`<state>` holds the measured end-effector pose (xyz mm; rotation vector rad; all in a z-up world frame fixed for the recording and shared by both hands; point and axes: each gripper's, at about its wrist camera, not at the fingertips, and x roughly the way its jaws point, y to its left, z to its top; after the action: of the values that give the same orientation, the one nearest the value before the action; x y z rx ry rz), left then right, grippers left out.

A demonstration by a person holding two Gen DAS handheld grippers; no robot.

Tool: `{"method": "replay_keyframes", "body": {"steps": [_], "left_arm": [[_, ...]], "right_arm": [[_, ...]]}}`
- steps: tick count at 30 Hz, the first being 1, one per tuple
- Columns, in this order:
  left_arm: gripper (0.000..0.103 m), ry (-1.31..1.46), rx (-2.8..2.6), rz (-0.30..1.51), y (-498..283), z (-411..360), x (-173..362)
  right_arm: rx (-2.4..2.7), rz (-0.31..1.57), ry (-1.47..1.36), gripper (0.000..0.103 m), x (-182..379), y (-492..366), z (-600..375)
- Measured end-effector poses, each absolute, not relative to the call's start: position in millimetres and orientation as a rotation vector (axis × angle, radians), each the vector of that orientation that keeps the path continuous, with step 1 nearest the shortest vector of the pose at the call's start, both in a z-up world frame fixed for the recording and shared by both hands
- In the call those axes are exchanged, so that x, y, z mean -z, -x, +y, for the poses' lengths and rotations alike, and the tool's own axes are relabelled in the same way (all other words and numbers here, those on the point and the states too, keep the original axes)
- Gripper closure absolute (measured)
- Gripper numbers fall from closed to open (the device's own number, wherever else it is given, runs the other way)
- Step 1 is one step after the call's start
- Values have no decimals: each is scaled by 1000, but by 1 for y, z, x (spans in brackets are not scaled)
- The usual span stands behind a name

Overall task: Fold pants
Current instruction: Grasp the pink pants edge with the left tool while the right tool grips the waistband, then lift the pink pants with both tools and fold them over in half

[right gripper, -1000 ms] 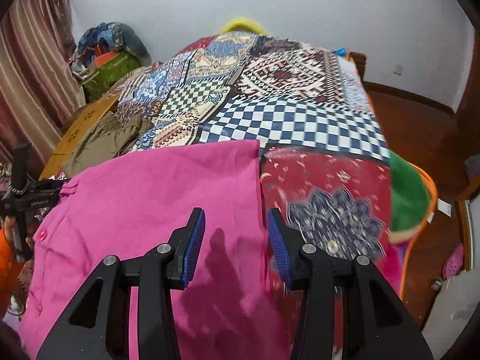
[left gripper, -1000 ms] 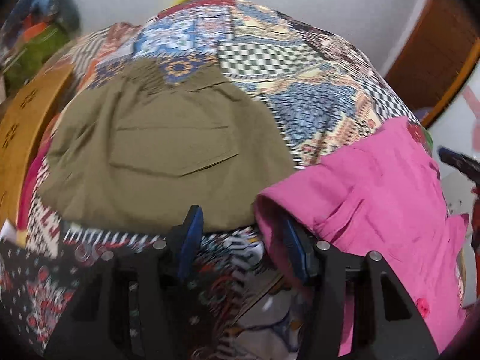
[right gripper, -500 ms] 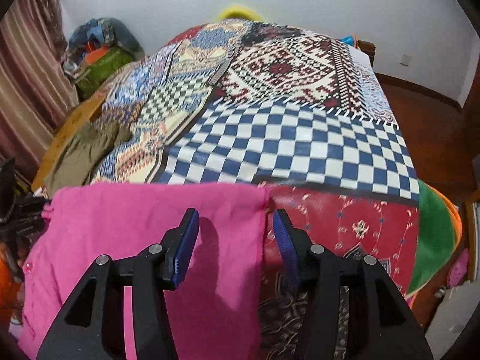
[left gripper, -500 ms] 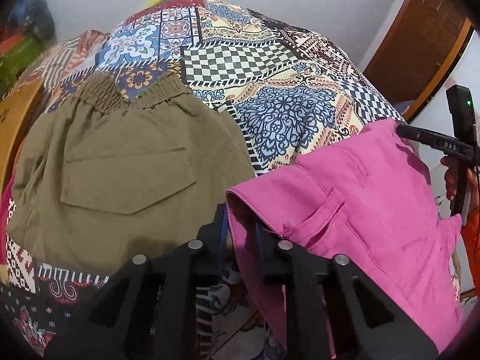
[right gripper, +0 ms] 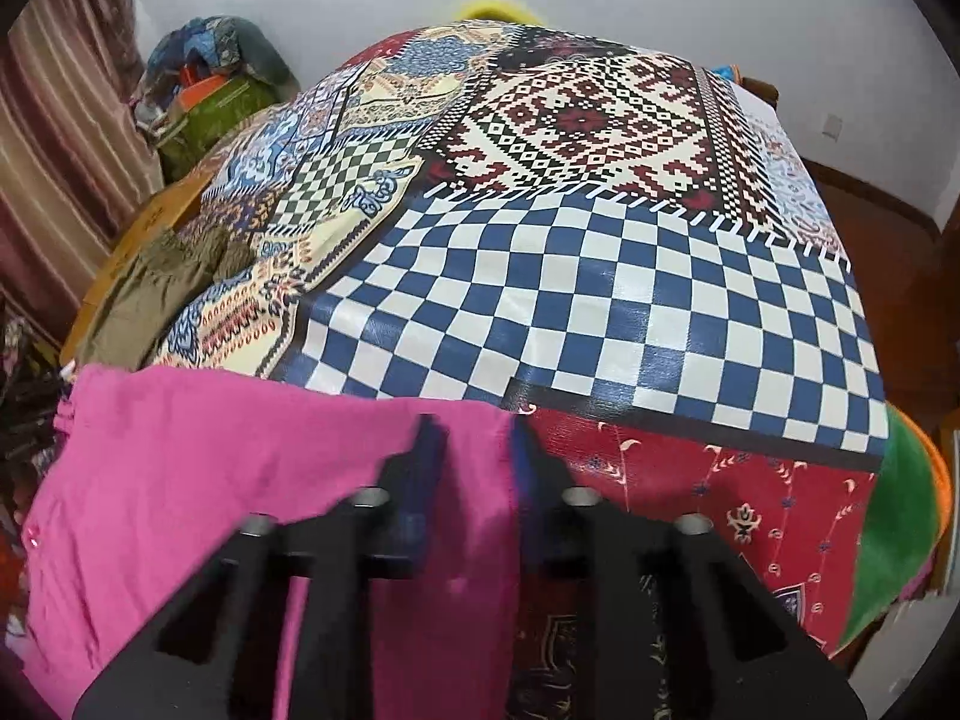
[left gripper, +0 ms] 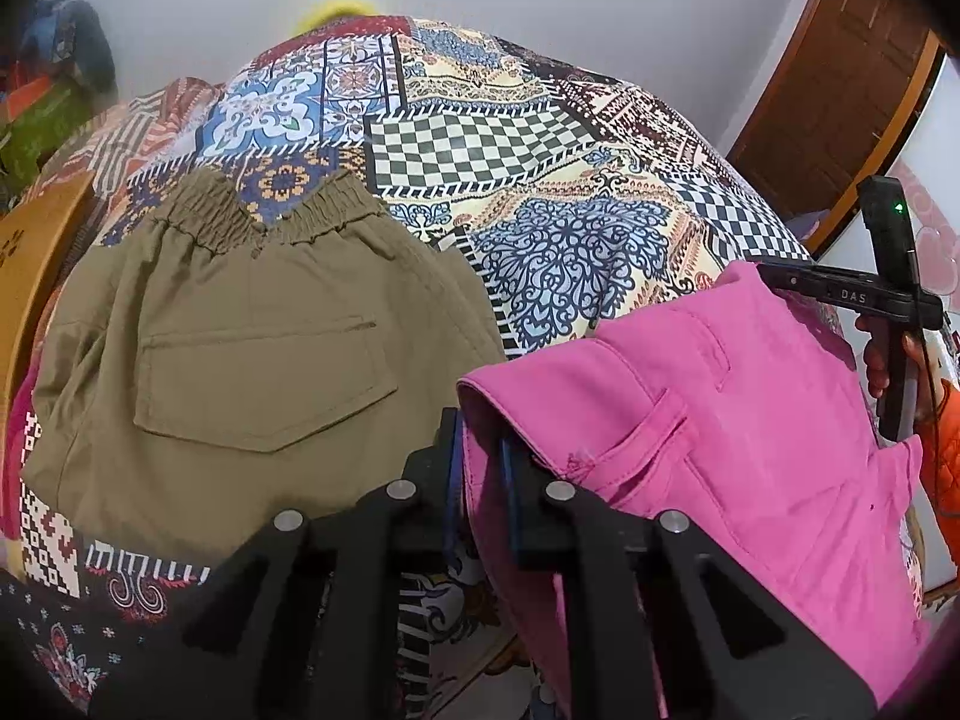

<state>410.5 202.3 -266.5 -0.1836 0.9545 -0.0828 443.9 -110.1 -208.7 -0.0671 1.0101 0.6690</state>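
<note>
Your left gripper (left gripper: 480, 468) has just been closing, and its blue-padded jaws now pinch the waistband corner of the bright pink cotton pants (left gripper: 720, 432), with the cloth squeezed between the pads. Your right gripper (right gripper: 474, 456) has also just been closing; its jaws clamp the far edge of the same pink pants (right gripper: 240, 480), though this view is blurred, so the exact pad contact is hard to read. Those pants lie spread across the near edge of the bed, over the patchwork-print bedspread (right gripper: 600, 300). Just beside your left gripper, a pair of olive-green shorts with an elastic waistband (left gripper: 252, 360) lies flat on the bedspread, apart from the pink cloth. From the left wrist view, your right hand (left gripper: 888, 360) shows at the far right, holding its black tool.
</note>
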Motion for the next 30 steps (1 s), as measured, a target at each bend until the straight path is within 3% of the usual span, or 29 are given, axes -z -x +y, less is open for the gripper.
{"method": "replay_keyframes", "body": {"steps": [8,19,30], "left_arm": [[94,186,77,908,-412,202,244],[94,176,65,789,-408,195,178],[95,167,88,712,-366,183,122]], "right_arm": [[-663,905,97,97,185,-428,-107],[-646,733,1,98,109,-411,-131],[-686,642,-31,98,57,-342,-151]]}}
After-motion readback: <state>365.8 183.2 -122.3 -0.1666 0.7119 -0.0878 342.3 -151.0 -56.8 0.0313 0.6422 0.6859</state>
